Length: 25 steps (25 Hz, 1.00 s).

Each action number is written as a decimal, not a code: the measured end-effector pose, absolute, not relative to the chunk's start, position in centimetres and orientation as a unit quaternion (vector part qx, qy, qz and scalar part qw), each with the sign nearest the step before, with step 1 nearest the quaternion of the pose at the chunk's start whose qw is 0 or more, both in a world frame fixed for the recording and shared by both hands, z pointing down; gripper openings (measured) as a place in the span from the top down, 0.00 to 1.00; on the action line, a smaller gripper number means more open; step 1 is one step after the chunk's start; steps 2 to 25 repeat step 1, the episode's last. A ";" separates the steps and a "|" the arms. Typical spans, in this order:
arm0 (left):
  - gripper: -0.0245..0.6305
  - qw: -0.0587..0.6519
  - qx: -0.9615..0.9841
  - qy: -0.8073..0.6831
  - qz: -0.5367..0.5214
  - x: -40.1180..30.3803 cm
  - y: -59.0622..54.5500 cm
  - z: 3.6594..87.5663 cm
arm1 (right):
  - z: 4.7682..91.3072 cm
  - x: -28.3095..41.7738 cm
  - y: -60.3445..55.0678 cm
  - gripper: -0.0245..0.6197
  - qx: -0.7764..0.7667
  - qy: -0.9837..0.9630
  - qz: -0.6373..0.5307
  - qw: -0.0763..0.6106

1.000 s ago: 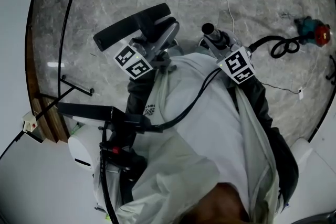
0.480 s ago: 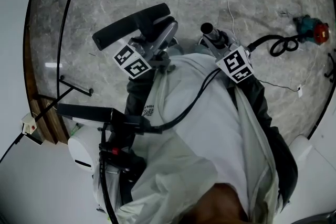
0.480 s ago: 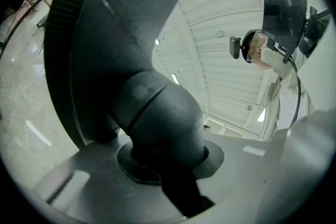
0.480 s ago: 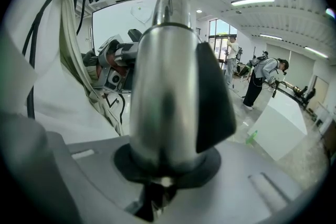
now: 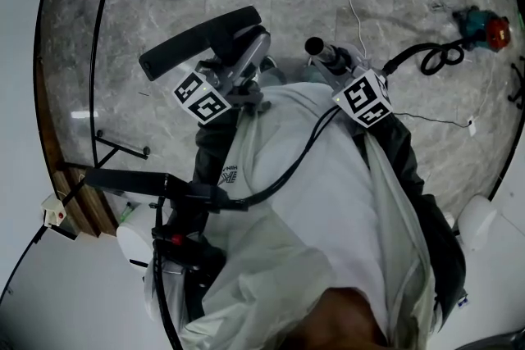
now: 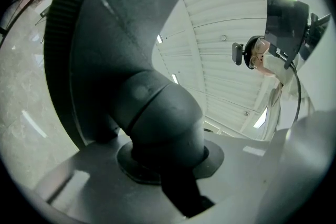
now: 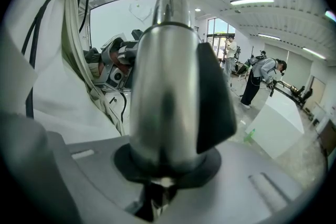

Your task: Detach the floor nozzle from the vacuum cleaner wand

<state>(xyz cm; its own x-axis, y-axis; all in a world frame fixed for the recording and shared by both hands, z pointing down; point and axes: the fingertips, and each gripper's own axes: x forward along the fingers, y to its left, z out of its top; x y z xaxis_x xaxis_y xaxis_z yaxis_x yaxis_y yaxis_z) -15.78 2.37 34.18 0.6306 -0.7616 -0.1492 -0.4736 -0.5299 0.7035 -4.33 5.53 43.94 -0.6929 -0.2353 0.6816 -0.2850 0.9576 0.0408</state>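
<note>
White, even light falls from overhead ceiling strips (image 7: pixel 253 0). The head view is dim, and the marble floor (image 5: pixel 271 4) carries pale streaks of glare. The frame bends hard at its edges and goes black in the corners. In the left gripper view the dark floor nozzle (image 6: pixel 157 113) fills the frame, too close to be sharp, against a bright ceiling (image 6: pixel 226 34). In the right gripper view the metal wand (image 7: pixel 168 86) shows long vertical highlights and blurs near its base, while the room behind is sharper.

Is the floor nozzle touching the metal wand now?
Apart. The head view shows floor between the floor nozzle and the open end of the wand.
</note>
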 end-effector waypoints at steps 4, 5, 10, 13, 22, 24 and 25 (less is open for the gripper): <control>0.84 0.320 0.844 -0.365 -0.228 -15.9 2.4 34.2 | 44.0 -4.4 5.6 0.87 0.141 -0.919 0.033 0.367; 0.84 0.320 0.844 -0.365 -0.228 -15.9 2.4 34.2 | 44.0 -4.4 5.6 0.87 0.141 -0.919 0.033 0.367; 0.84 0.320 0.844 -0.365 -0.228 -15.9 2.4 34.2 | 44.0 -4.4 5.6 0.87 0.141 -0.919 0.033 0.367; 0.84 0.320 0.844 -0.365 -0.228 -15.9 2.4 34.2 | 44.0 -4.4 5.6 0.87 0.141 -0.919 0.033 0.367; 0.84 0.320 0.844 -0.365 -0.228 -15.9 2.4 34.2 | 44.0 -4.4 5.6 0.87 0.141 -0.919 0.033 0.367; 0.84 0.320 0.844 -0.365 -0.228 -15.9 2.4 34.2 | 44.0 -4.4 5.6 0.87 0.141 -0.919 0.033 0.367; 0.84 0.320 0.844 -0.365 -0.228 -15.9 2.4 34.2 | 44.0 -4.4 5.6 0.87 0.141 -0.919 0.033 0.367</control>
